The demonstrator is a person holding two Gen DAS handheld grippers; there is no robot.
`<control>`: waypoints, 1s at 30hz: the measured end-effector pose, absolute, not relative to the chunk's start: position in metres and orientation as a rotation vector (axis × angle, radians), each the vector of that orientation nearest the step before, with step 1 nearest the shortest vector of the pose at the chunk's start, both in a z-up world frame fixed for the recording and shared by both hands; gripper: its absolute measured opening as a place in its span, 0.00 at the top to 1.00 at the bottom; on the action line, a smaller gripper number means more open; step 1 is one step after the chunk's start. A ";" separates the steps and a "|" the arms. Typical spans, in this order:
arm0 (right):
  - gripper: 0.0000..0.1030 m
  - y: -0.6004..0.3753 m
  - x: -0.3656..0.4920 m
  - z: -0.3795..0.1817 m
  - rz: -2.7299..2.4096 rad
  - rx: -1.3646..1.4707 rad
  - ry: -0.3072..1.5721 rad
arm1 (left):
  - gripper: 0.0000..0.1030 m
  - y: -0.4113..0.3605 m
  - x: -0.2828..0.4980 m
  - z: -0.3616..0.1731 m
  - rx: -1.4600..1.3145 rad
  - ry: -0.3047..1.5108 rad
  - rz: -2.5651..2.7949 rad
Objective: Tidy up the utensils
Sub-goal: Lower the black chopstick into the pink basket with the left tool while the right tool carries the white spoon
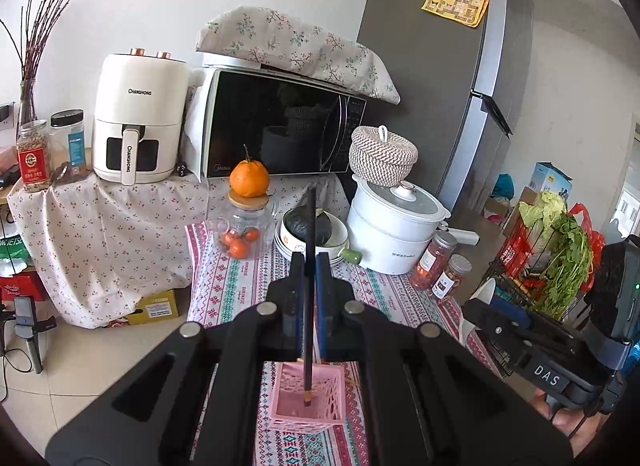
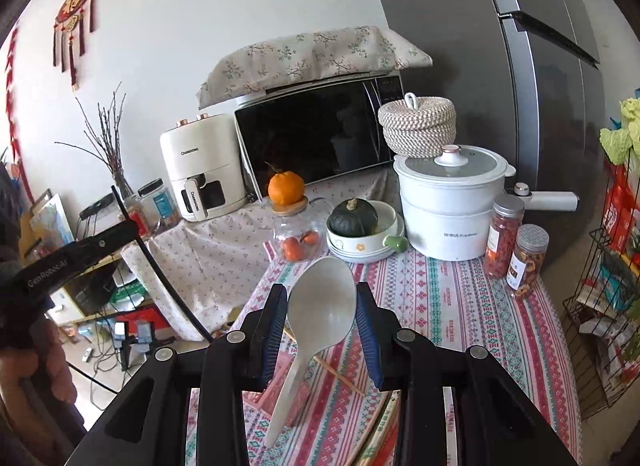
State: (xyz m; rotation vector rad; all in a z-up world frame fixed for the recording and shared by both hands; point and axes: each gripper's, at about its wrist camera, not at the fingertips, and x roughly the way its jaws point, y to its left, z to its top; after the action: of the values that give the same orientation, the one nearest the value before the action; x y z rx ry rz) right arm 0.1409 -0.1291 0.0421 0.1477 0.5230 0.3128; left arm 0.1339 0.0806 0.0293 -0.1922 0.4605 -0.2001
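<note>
Black chopstick [image 1: 309, 294] pinched upright between left gripper [image 1: 309, 266] fingers, tip inside pink basket [image 1: 307, 402].

White spoon [image 2: 320, 318] clamped by right gripper [image 2: 322, 306] above bench [image 2: 440, 306]; loose chopstick [image 2: 340, 376] lying beneath.

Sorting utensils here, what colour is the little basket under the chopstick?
Pink basket, clearest in the left wrist view.

A right gripper [image 2: 322, 308] holds a white plastic spoon [image 2: 320, 312] by its bowl, handle pointing down over a patterned tablecloth [image 2: 440, 306]. A wooden chopstick [image 2: 340, 374] lies on the cloth beside a pink basket [image 2: 276, 386]. At far left, the left gripper [image 2: 100, 242] pinches a black chopstick [image 2: 160, 266] — tilted. Behind stand a white pot [image 2: 452, 209], a microwave [image 2: 316, 133] and an orange [image 2: 286, 187].
</note>
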 end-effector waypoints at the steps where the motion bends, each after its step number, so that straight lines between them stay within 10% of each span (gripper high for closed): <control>1: 0.66 -0.122 0.144 0.043 0.317 0.144 0.510 | 0.94 0.080 0.137 0.026 -0.186 0.475 -0.203; 14: 0.66 -0.055 0.178 -0.007 0.321 -0.003 0.545 | 0.93 0.087 0.166 -0.001 -0.233 0.589 -0.236; 23: 0.63 -0.057 0.184 -0.013 0.342 0.019 0.572 | 0.54 0.093 0.164 0.000 -0.263 0.597 -0.219; 30: 0.62 -0.070 0.183 -0.005 0.359 0.073 0.590 | 0.43 0.097 0.162 -0.004 -0.297 0.642 -0.216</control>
State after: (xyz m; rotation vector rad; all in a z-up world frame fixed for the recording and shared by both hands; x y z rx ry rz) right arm 0.1834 -0.0700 -0.0049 0.0729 0.5900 0.3587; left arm 0.1621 0.0970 -0.0035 -0.2973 0.6421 -0.2158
